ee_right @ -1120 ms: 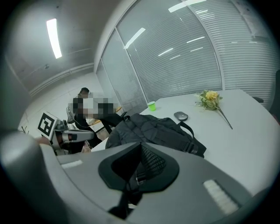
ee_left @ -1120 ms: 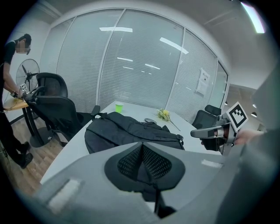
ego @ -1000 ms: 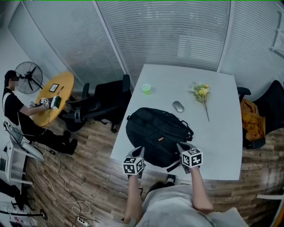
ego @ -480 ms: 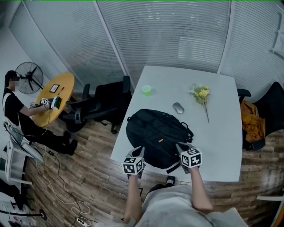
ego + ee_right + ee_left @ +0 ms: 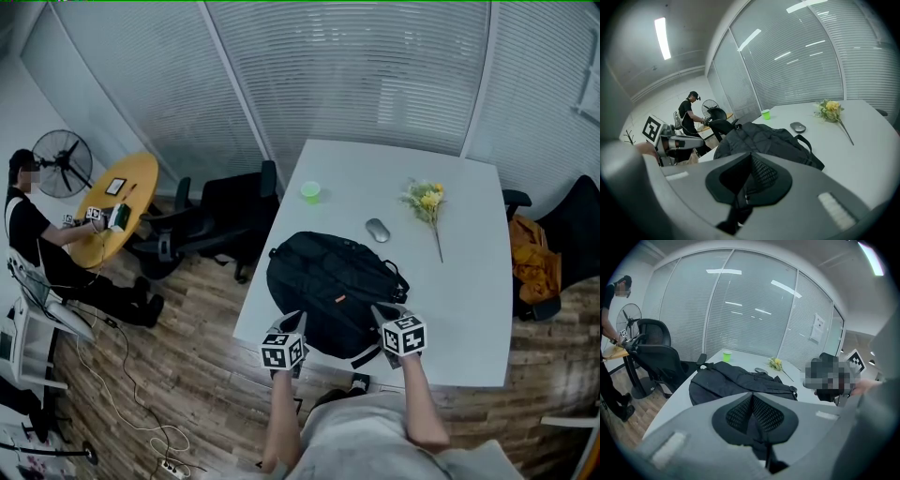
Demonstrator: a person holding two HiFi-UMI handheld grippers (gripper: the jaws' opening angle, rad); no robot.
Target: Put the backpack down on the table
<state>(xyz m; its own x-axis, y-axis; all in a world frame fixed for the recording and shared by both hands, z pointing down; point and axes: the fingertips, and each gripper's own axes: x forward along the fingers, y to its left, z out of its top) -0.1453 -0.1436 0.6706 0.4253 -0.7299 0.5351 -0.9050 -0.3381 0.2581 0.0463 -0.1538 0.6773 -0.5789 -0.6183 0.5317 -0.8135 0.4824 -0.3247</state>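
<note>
Jaws: both pairs clenched, the mesh pads pressed together on the left gripper (image 5: 293,321) and on the right gripper (image 5: 381,311). In each gripper view a dark strip shows below the pads; whether it is a strap cannot be told.
Backpack: the black backpack (image 5: 328,281) lies flat on the near left part of the white bench (image 5: 469,309). Its near end sits between the two grippers, and a loose strap (image 5: 366,352) trails beside the right one.
Grippers: held side by side at the bench's near edge, both tilted down toward the bag.
Beyond the bag: a grey mouse (image 5: 377,230) lies just past its far right corner. A sprig of yellow flowers (image 5: 427,199) lies farther right, and a green cup (image 5: 309,189) stands near the far left edge.
Room: black office chairs (image 5: 225,202) stand left of the bench. A person (image 5: 28,225) is at the far left beside a fan (image 5: 61,164), and an orange cloth (image 5: 530,253) lies on a chair at the right.
</note>
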